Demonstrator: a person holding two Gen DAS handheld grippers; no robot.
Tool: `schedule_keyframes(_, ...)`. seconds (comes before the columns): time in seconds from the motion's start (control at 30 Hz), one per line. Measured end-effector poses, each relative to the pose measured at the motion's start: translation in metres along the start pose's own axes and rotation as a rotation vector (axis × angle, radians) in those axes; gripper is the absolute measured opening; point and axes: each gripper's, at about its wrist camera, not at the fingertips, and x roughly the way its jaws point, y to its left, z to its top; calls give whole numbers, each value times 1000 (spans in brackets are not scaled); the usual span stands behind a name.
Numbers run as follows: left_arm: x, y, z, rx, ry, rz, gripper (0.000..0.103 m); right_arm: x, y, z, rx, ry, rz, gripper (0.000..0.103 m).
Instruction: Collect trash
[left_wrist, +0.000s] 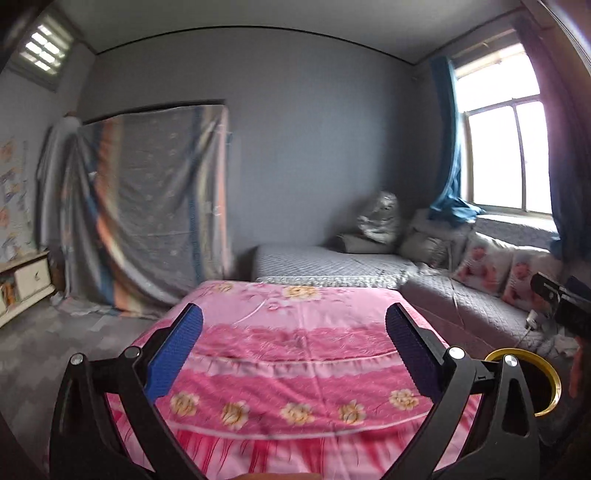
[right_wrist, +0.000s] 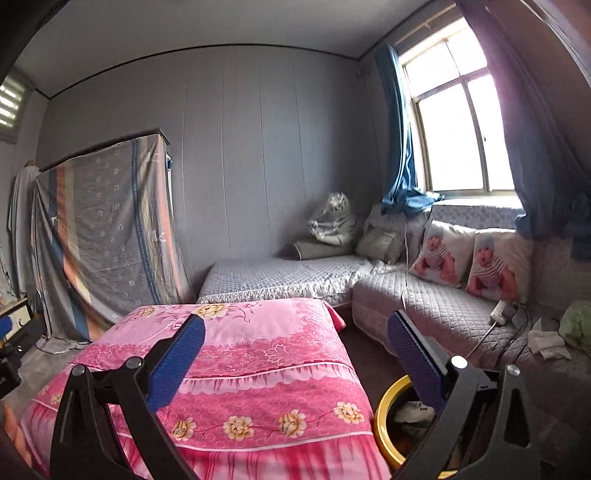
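While I held both tongs level over the pink floral cover (right_wrist: 236, 369), neither had anything in it: my left tongs (left_wrist: 293, 354) stood wide apart above the middle of the cover, and my right tongs (right_wrist: 295, 360) stood just as wide, its right pad hanging over the yellow-rimmed bin (right_wrist: 384, 417). That bin sat on the floor just beside the cover, to the right of both tongs, between it and the grey quilted couch (right_wrist: 436, 310), presumably so that I could drop things in from either side. Some pale scraps already lay inside it. What I took for the trash left to collect, a crumpled white tissue (right_wrist: 548, 343), lay on the couch seat ahead and well to the right of my right tongs, near a white charger (right_wrist: 500, 313) and its cord. I judged I kept the pads spread in readiness, the right tongs being the nearer one to reach for the tissue.
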Motion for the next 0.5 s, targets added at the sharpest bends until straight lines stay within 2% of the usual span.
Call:
schedule_keyframes(0.2, -27, 19, -17, -99, -9, 59, 95, -18, 25, -23, -44, -18, -17, 96)
schedule_keyframes(0.5, -37, 15, -30, -93, 19, 63, 95, -18, 35, -46, -52, 29, -9, 96)
